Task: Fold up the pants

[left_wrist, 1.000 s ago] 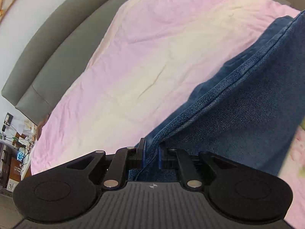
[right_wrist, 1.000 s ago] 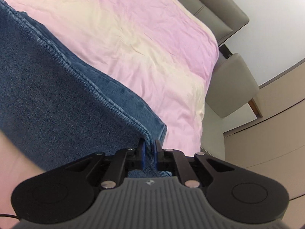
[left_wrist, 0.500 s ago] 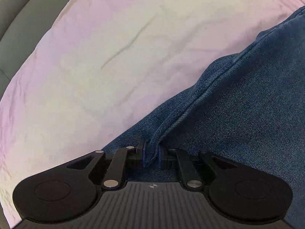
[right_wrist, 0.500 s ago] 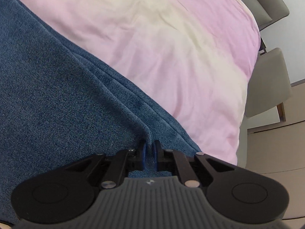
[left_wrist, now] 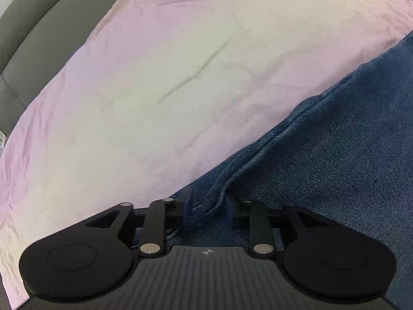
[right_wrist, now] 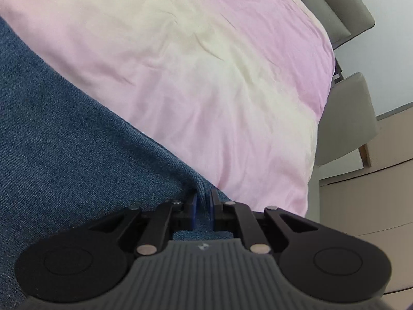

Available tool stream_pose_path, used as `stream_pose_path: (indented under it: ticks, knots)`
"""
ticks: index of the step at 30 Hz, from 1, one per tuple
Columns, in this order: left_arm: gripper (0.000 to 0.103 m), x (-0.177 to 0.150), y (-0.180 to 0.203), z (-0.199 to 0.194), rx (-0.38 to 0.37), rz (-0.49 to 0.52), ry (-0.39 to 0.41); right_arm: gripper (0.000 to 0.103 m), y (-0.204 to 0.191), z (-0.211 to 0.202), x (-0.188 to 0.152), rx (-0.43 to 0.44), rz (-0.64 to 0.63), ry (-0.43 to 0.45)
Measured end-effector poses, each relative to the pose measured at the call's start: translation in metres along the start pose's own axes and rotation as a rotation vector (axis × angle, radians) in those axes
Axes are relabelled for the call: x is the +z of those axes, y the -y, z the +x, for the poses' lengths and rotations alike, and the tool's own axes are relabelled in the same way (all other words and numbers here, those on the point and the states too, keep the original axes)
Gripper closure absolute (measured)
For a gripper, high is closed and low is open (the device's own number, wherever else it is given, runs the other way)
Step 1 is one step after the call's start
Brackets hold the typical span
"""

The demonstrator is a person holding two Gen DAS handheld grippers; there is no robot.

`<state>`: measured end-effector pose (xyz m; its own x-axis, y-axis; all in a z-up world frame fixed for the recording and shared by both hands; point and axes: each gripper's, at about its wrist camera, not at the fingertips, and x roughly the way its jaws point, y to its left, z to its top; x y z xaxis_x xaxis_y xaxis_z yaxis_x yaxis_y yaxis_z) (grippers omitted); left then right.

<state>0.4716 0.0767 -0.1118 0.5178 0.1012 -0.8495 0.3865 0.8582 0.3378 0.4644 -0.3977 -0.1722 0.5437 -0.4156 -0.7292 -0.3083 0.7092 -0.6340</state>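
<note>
The jeans [left_wrist: 335,139] lie flat on the pink sheet [left_wrist: 155,103], their seamed edge running diagonally. The left gripper [left_wrist: 209,206] has just been opening, its jaws now apart with the seam loose between them. The right gripper [right_wrist: 202,206] pinches the denim edge [right_wrist: 201,188] narrowly. Bare sheet spreads wide beyond the jeans.

Dark blue denim pants [left_wrist: 335,142] lie spread flat on the bed, seamed edge running diagonally.
</note>
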Motion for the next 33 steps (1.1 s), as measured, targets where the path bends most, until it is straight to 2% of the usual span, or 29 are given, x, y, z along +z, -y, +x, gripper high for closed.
stream_pose_path:
  ticks: [1, 2, 4, 6, 11, 15, 17, 19, 22, 24, 26, 27, 28, 30, 31, 33]
  knots:
    - [0.028, -0.005, -0.007, -0.012, 0.022, -0.023, 0.027, 0.089, 0.002, -0.006, -0.002, -0.004, 0.012, 0.007]
    - [0.025, -0.008, -0.017, -0.021, 0.029, -0.046, 0.052, 0.069, 0.007, -0.014, -0.005, 0.003, 0.04, 0.022]
    - [0.025, -0.017, -0.033, -0.048, 0.019, -0.109, 0.072, 0.053, 0.013, -0.032, -0.011, 0.017, 0.08, 0.05]
    - [0.025, -0.027, -0.053, -0.068, 0.001, -0.183, 0.072, 0.053, 0.017, -0.048, -0.018, 0.027, 0.119, 0.05]
    - [0.025, -0.083, -0.098, -0.107, -0.016, -0.414, 0.041, 0.053, 0.01, -0.087, -0.048, 0.099, 0.235, 0.046]
    - [0.024, -0.149, -0.123, -0.111, -0.045, -0.648, 0.013, 0.052, -0.007, -0.112, -0.076, 0.156, 0.329, 0.047]
    - [0.02, -0.182, -0.135, -0.12, -0.058, -0.77, 0.008, 0.052, -0.015, -0.12, -0.087, 0.178, 0.369, 0.05]
    - [0.02, -0.216, -0.135, -0.125, -0.078, -0.901, 0.009, 0.052, -0.026, -0.126, -0.096, 0.193, 0.391, 0.054]
    - [0.02, -0.26, -0.132, -0.103, -0.153, -1.126, 0.019, 0.052, -0.041, -0.131, -0.101, 0.208, 0.414, 0.055]
    - [0.02, -0.278, -0.127, -0.087, -0.217, -1.26, 0.042, 0.051, -0.049, -0.135, -0.102, 0.218, 0.433, 0.047]
    - [0.012, -0.29, -0.121, -0.072, -0.267, -1.373, 0.088, 0.051, -0.057, -0.137, -0.101, 0.229, 0.439, 0.04]
    - [0.011, -0.294, -0.118, -0.062, -0.285, -1.425, 0.118, 0.051, -0.06, -0.139, -0.099, 0.228, 0.433, 0.037]
    - [0.012, -0.297, -0.116, -0.057, -0.294, -1.459, 0.146, 0.05, -0.06, -0.138, -0.097, 0.222, 0.424, 0.037]
    - [0.024, -0.293, -0.112, -0.047, -0.285, -1.465, 0.189, 0.05, -0.064, -0.14, -0.094, 0.209, 0.411, 0.033]
    - [0.033, -0.288, -0.11, -0.046, -0.269, -1.455, 0.197, 0.049, -0.064, -0.14, -0.092, 0.202, 0.408, 0.03]
    - [0.039, -0.267, -0.11, -0.053, -0.188, -1.396, 0.179, 0.049, -0.064, -0.14, -0.091, 0.189, 0.405, 0.02]
